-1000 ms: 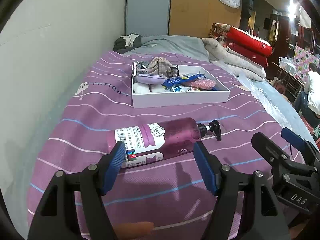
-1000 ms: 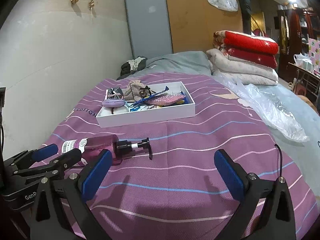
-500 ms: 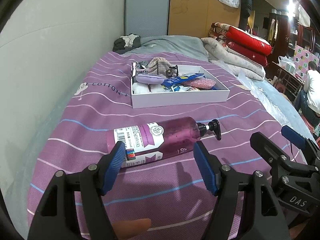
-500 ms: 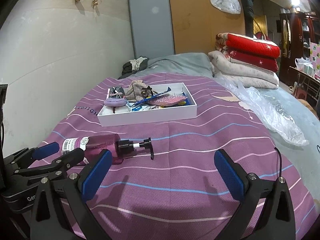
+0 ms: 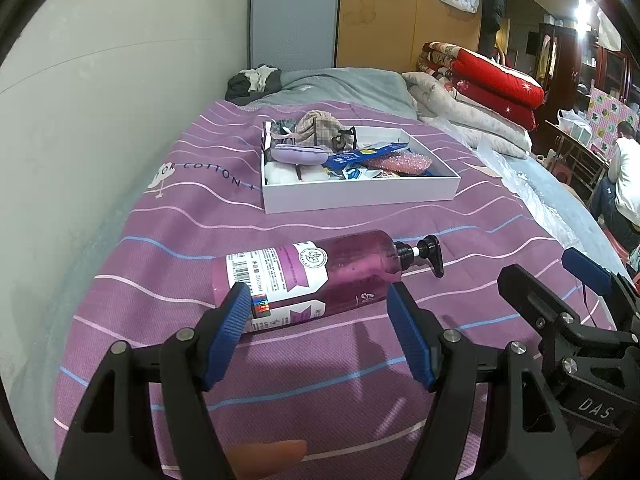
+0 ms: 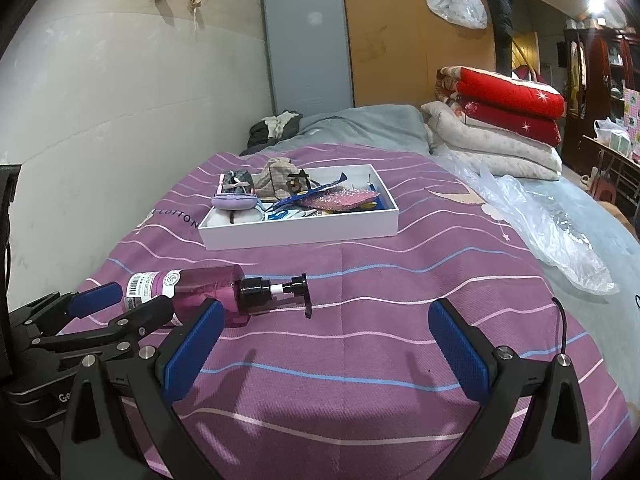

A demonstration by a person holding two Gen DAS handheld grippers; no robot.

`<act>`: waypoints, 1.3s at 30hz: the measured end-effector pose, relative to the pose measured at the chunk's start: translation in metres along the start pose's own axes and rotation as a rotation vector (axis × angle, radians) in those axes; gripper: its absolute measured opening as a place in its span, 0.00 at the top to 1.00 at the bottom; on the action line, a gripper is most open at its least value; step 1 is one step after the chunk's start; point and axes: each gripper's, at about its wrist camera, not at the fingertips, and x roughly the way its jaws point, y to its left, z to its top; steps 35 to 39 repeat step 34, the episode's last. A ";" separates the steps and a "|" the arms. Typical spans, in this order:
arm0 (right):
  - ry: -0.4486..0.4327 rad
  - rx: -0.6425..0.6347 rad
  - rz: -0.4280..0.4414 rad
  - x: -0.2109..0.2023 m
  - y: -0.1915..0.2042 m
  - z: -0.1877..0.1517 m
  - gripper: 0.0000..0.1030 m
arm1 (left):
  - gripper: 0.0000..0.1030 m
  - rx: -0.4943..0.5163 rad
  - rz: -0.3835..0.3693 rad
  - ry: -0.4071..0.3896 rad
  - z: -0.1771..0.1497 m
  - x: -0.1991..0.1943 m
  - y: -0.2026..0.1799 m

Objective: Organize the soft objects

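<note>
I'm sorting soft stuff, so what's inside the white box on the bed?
The white box holds a lilac pouch, plaid fabric bundle, blue packet and pink glittery item. Whatever lies beneath them is covered.

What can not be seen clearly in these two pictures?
- Left wrist view: the pump bottle lower edge is covered by the left tool pads.
- Right wrist view: the bottle's base is hidden behind the left tool.
- Both views: items deep in the white tray overlap; label print too small to read.

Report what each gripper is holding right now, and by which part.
Nothing is held. The left gripper and right gripper are both open and empty; the pump bottle lies on the bedspread beyond the left fingertips.
</note>
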 end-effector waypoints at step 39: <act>0.054 -0.005 0.009 0.009 -0.002 0.001 0.00 | 0.31 -0.016 -0.017 0.025 0.003 0.002 0.005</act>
